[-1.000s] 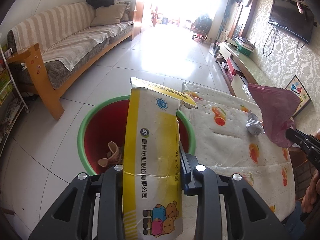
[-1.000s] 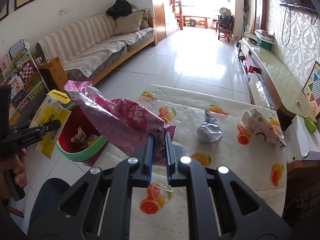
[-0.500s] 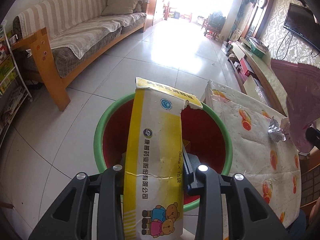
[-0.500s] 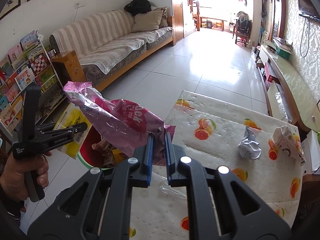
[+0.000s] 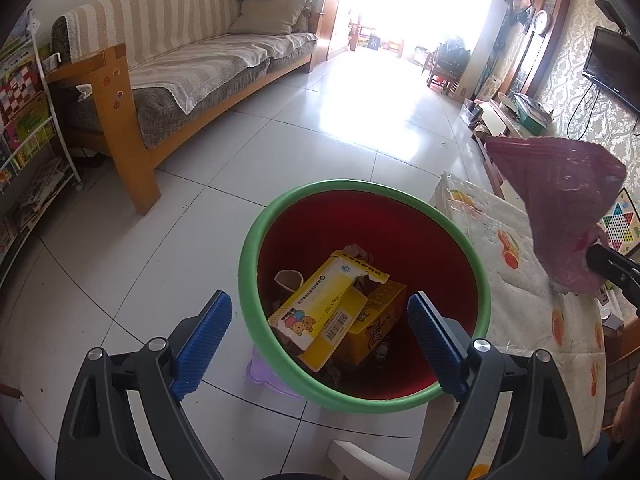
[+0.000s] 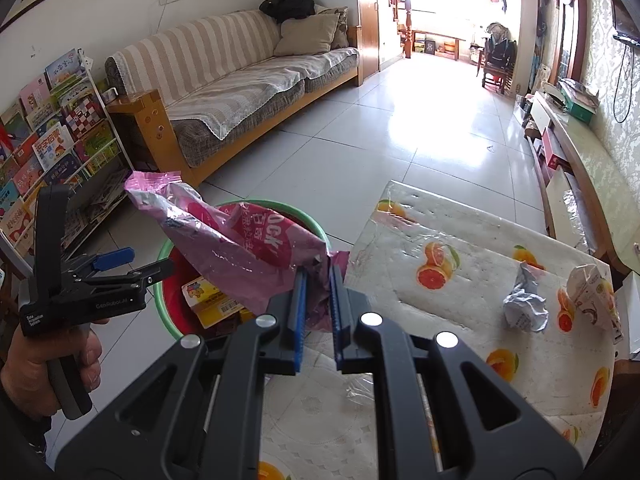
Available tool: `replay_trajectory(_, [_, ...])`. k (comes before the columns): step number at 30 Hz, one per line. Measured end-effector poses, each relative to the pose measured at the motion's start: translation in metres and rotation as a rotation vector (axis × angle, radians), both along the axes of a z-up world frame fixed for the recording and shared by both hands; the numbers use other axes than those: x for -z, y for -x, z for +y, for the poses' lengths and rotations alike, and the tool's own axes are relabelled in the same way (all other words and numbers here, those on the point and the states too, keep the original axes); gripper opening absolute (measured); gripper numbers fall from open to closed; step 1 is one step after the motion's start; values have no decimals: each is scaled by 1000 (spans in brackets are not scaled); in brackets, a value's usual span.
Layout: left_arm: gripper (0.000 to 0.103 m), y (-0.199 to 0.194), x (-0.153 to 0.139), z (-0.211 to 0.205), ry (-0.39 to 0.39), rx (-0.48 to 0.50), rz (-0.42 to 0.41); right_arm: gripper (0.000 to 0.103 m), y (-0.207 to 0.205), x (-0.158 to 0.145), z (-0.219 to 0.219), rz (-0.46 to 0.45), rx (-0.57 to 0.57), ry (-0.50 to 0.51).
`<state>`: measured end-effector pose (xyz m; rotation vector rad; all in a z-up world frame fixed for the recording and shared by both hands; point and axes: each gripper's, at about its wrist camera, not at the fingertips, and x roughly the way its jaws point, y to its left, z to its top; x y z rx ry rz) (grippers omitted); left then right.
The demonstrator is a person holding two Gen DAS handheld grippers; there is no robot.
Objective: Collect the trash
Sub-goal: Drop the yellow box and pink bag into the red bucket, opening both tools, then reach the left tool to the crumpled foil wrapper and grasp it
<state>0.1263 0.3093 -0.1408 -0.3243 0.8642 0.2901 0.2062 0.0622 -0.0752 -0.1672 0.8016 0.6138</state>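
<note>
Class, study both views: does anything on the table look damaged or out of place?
Yes. A crumpled paper ball and a torn-open carton lie loose on the fruit-print tablecloth. Both look like litter left among nothing else on the cloth.

Glossy white floor tiles (image 5: 280,152); smooth plastic bin (image 5: 362,398), green rim, red inside; printed cardboard box (image 5: 320,308); crinkled shiny pink foil wrapper (image 6: 240,248); wooden sofa frame (image 5: 124,120).
</note>
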Motion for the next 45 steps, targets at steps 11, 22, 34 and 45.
replay_trajectory(11, [86, 34, -6, 23, -21, -44, -7, 11, -14, 29, 72, 18, -94, 36])
replay_trajectory(22, [86, 38, -9, 28, -13, -61, -14, 68, -16, 45, 100, 20, -123, 72])
replay_trajectory(34, [95, 9, -17, -23, -14, 40, -18, 98, -3, 22, 38, -55, -51, 98])
replay_trajectory(45, [95, -30, -29, -124, -35, 223, -23, 98, 11, 22, -84, -62, 98, 112])
